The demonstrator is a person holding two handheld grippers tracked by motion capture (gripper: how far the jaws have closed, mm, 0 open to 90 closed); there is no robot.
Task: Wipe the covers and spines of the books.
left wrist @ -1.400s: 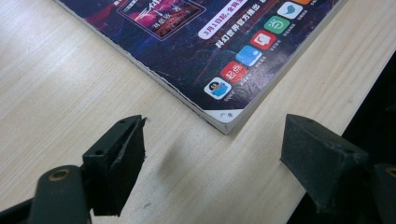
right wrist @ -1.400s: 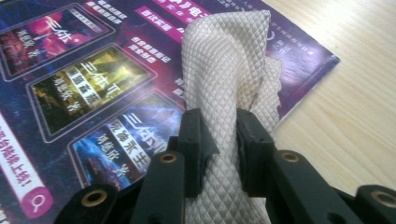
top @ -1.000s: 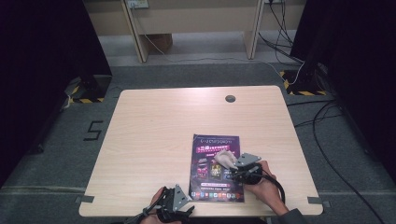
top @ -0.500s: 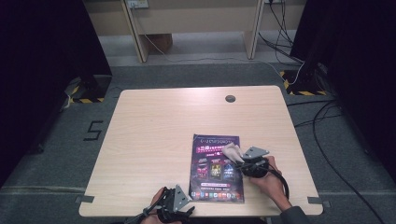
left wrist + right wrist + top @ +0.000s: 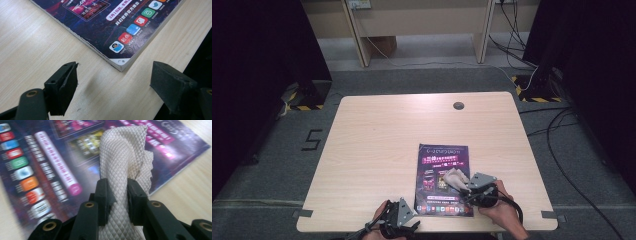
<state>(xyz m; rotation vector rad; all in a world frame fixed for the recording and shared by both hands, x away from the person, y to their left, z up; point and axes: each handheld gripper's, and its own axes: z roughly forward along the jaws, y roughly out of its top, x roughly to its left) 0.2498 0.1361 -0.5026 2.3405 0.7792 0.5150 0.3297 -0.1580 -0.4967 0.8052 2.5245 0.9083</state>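
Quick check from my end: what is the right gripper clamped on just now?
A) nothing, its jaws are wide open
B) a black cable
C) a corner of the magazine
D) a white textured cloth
D: in the right gripper view the right gripper has both jaws pressed onto a white, diamond-textured cloth, held above the magazine.

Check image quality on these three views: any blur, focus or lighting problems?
High view: even light on the table, surroundings very dark. Left gripper view: sharp on the magazine corner, soft shadow under the fingers. Right gripper view: cloth crisp, magazine behind it blurred.
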